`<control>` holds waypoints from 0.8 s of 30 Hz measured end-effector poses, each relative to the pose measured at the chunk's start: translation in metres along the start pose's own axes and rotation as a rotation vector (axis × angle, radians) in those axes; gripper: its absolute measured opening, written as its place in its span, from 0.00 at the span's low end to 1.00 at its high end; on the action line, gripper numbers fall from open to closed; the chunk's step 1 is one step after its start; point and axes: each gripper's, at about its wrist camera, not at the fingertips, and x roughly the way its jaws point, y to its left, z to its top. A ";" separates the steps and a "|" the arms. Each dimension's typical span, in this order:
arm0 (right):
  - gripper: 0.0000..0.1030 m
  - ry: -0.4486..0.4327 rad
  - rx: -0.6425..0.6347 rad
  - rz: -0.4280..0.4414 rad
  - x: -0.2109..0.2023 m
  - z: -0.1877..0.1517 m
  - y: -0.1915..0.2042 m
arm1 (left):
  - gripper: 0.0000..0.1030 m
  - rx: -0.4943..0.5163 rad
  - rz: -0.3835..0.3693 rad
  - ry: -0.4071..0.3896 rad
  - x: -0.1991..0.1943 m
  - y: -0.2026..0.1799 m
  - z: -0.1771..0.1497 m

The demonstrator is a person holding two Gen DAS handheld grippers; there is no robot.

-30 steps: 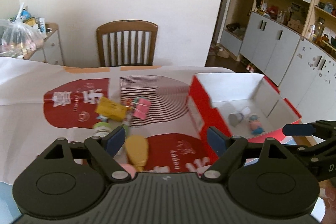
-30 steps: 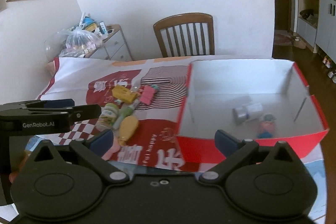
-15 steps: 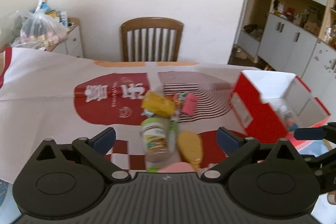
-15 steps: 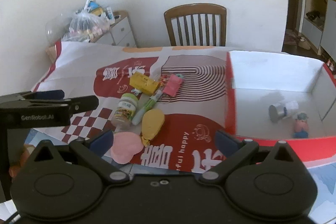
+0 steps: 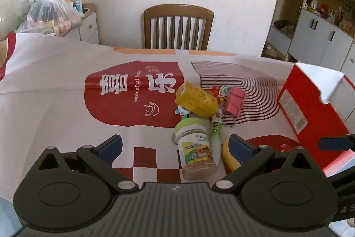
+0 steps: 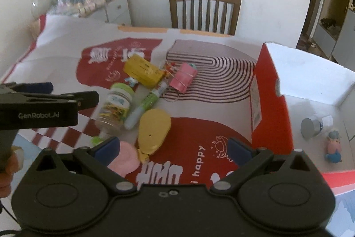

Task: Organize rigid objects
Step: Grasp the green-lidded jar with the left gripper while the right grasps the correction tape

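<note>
A pile of small things lies on the red-and-white cloth: a green-lidded jar on its side, a yellow box, a pink binder clip, a green-and-white pen, a flat yellow piece and a pink disc. My left gripper hangs open above the jar, touching nothing. My right gripper is open over the cloth near the yellow piece. The red box holds a small metal bottle and a pig figure.
A wooden chair stands behind the table's far edge. A side cabinet with a plastic bag is at the back left, cupboards at the right. In the right wrist view the left gripper's fingers reach in from the left.
Both grippers have come down and swung left toward the pile; the red box has slid to the right of both views. The left jaws have spread wider.
</note>
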 end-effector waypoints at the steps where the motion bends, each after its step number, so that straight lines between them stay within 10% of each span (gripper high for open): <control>1: 0.99 0.005 -0.001 -0.003 0.004 0.000 0.000 | 0.99 -0.002 0.005 0.006 0.005 0.000 0.000; 24: 0.84 0.084 -0.074 -0.014 0.066 0.006 0.019 | 0.99 0.014 0.041 0.075 0.065 -0.005 -0.002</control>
